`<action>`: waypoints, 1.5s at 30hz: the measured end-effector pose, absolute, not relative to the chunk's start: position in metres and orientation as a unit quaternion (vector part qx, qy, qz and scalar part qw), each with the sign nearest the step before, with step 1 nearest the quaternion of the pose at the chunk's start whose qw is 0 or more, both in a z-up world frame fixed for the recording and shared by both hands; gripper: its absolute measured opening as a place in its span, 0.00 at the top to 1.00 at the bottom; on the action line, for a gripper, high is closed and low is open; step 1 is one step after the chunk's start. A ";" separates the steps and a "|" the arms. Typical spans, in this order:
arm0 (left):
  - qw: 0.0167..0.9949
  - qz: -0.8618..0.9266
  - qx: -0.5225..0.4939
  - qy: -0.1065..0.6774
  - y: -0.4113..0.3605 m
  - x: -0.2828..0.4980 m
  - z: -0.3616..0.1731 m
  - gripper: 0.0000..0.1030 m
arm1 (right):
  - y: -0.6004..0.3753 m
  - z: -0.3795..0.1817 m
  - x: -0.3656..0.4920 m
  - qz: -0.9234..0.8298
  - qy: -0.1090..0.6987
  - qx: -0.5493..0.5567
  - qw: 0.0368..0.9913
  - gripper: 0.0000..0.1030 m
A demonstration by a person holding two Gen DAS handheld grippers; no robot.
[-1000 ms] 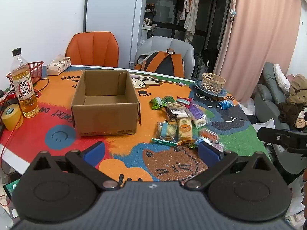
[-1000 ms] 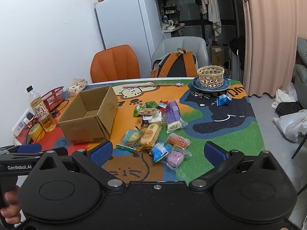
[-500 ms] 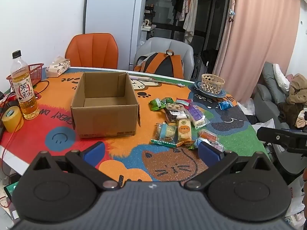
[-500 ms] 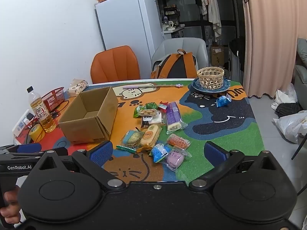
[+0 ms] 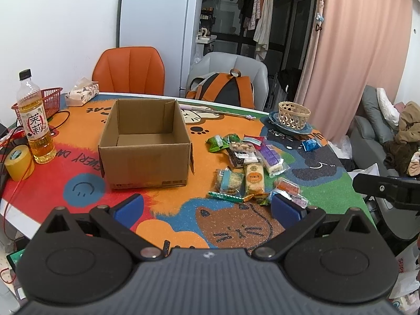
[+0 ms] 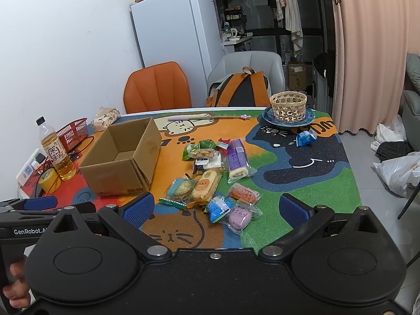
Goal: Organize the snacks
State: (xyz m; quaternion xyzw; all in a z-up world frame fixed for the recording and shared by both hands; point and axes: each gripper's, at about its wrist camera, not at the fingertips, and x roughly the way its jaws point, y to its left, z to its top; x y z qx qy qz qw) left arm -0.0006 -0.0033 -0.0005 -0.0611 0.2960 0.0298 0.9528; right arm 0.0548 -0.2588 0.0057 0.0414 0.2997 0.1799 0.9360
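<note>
Box (image 5: 147,155) slightly nearer, snacks (image 6: 207,181) beyond open right claw (image 6: 220,210)

The table (image 5: 162,194) carries a box (image 5: 145,155); snacks (image 5: 246,162) lie right of it, a bottle (image 5: 35,128) and tape (image 5: 19,161) left.

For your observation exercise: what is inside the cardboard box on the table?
The cardboard box shows only bare brown floor and inner walls; no snacks are inside. Its near wall hides the front strip of the floor in both views, so that part cannot be checked.
</note>
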 end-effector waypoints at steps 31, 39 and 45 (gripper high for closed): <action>0.954 0.014 -0.089 0.285 0.002 -0.004 -0.003 0.00 | -0.254 0.003 0.053 0.181 0.304 0.031 0.935 0.00; 0.954 0.014 -0.089 0.287 0.002 -0.004 -0.003 0.00 | -0.253 0.002 0.052 0.182 0.305 0.030 0.934 0.00; 0.954 0.014 -0.088 0.286 0.002 -0.004 -0.004 0.00 | -0.253 0.002 0.052 0.182 0.305 0.030 0.934 0.00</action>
